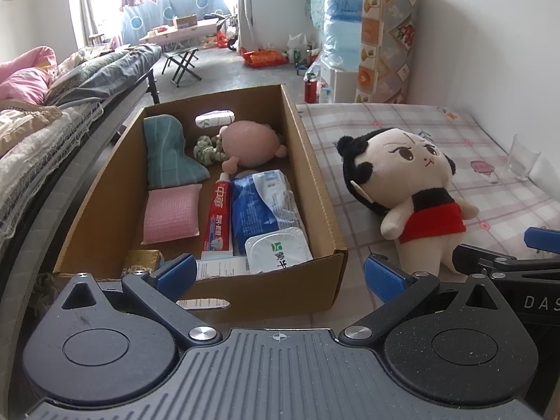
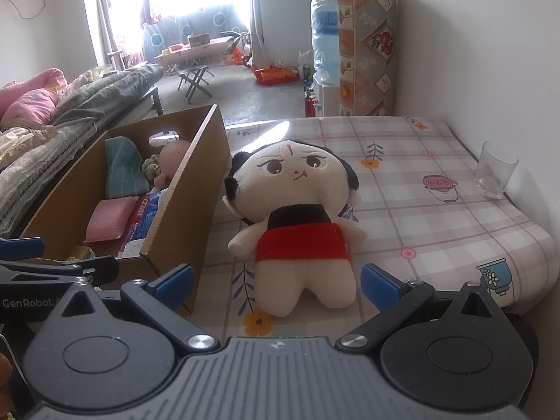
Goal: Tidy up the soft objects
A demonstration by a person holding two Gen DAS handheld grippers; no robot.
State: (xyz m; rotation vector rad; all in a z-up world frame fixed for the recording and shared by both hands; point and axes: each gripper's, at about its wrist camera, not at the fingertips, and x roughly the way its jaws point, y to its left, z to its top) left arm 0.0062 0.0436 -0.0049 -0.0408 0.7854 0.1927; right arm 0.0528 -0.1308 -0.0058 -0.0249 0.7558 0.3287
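Both tools hover low over the bed, side by side, and neither has anything in its grasp. The right gripper (image 2: 276, 280) is spread wide, its blue fingertips (image 2: 379, 285) standing either side of the plush doll (image 2: 297, 217) without touching it; the doll lies straight ahead of this gripper on the checked bedsheet (image 2: 437, 217), feet nearest the fingers, big head with black hair buns farthest away, red skirt across the middle. Just to the left of the doll, and ahead-left of the right gripper, stands the open cardboard box (image 2: 196, 189), its long side wall nearly against the doll's head. The left gripper (image 1: 280, 276) is also held wide open, and it faces the near end of that box (image 1: 315, 161), with the doll (image 1: 409, 192) off to its right. Inside the box, from the far end toward the left gripper, I can see a pink round plush (image 1: 252, 145) beside a green scrunchie (image 1: 208, 150), a teal folded cloth (image 1: 168, 154), a pink cloth pad (image 1: 173, 213), a red toothpaste tube (image 1: 218, 220), a blue-and-white packet (image 1: 262, 203) and a white sealed cup (image 1: 278, 250). Far off to the right of both grippers, by the wall, a clear glass (image 2: 495, 169) stands upright on the sheet
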